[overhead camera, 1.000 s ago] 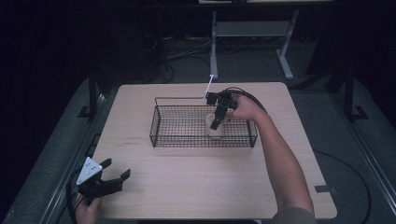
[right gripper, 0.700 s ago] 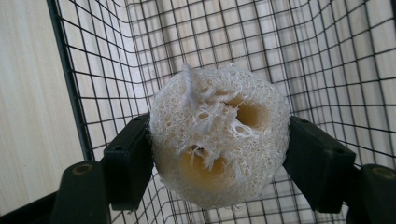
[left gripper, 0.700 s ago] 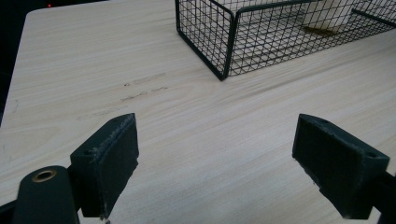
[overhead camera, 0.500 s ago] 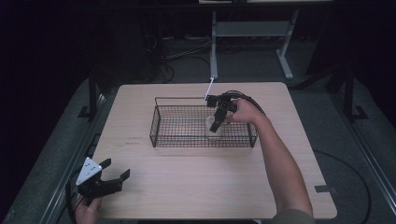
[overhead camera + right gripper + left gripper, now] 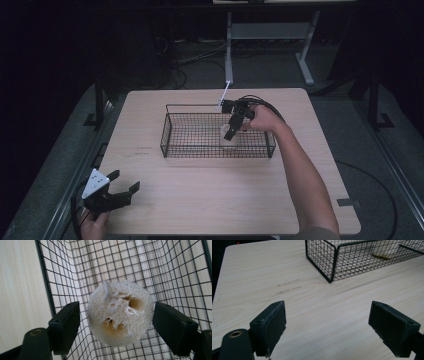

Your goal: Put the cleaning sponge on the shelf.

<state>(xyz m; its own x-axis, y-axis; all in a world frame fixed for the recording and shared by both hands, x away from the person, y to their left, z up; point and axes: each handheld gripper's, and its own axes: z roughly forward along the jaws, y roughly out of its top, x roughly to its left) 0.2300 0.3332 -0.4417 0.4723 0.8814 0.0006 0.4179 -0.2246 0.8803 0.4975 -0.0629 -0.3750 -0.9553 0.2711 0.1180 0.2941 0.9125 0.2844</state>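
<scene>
A: Loofah (image 5: 120,313) sits inside the wire basket (image 5: 170,137), toward its right end, near the front wall. Pale, round, fibrous, with tan hollows showing on the end face.

B: Right claw (image 5: 233,131)?

A: Down in the basket, pointing steeply at the loofah. In the right gripper view its jaws stand apart, one on each side of the piece. The right-hand jaw looks to be touching or just beside the loofah's edge; the left-hand jaw has a narrow gap. Not clamped.

B: Is the loofah resting on the mesh floor?

A: From the left gripper view a pale block with a tan underside (image 5: 385,248) appears to stand on the basket floor. From above I cannot tell for certain.

B: Left claw (image 5: 120,186)?

A: At the near left corner of the worktop (image 5: 200,200), well apart from the basket. Jaws wide apart, nothing between them but bare wood. Grey three-cornered plate on top; a hand (image 5: 92,227) grips it from the bottom edge.

B: Anything else on the worktop?

A: A thin white stick (image 5: 224,95) is angled up at the basket's far rim, just beside the right claw's body. Faint dark marks (image 5: 287,287) on the wood left of the basket.
</scene>
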